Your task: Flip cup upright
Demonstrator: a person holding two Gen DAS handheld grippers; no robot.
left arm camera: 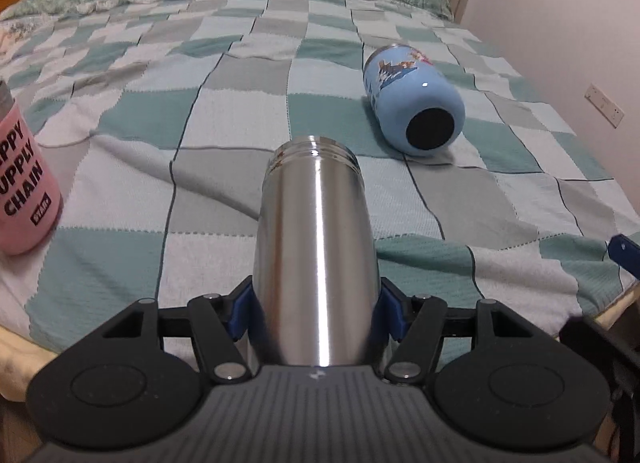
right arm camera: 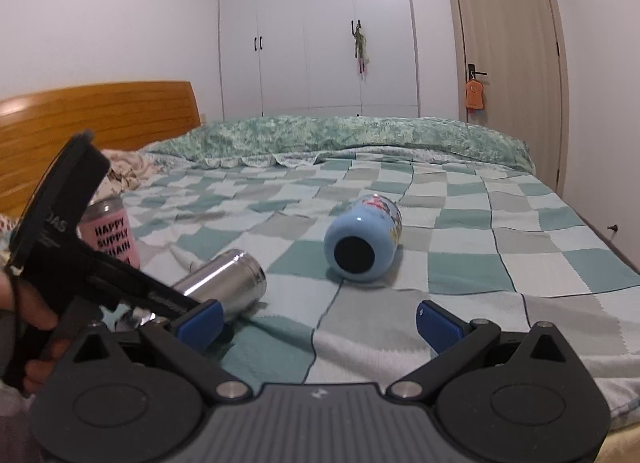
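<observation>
Steel cup (left arm camera: 316, 255) sits nearest, smooth, shiny, cylindrical, lying on its side with its threaded mouth pointing away; my left gripper (left arm camera: 316, 315) has both blue pads clamped on its body. Left of that cup, a pink lettered cup (left arm camera: 24, 191) stands upright. Right of it and farther off, a glossy blue cup (left arm camera: 412, 103) lies sideways, black base toward me, on the soft checked blanket (left arm camera: 160, 167). My right gripper (right arm camera: 318, 325) hangs wide open, holding nothing.
</observation>
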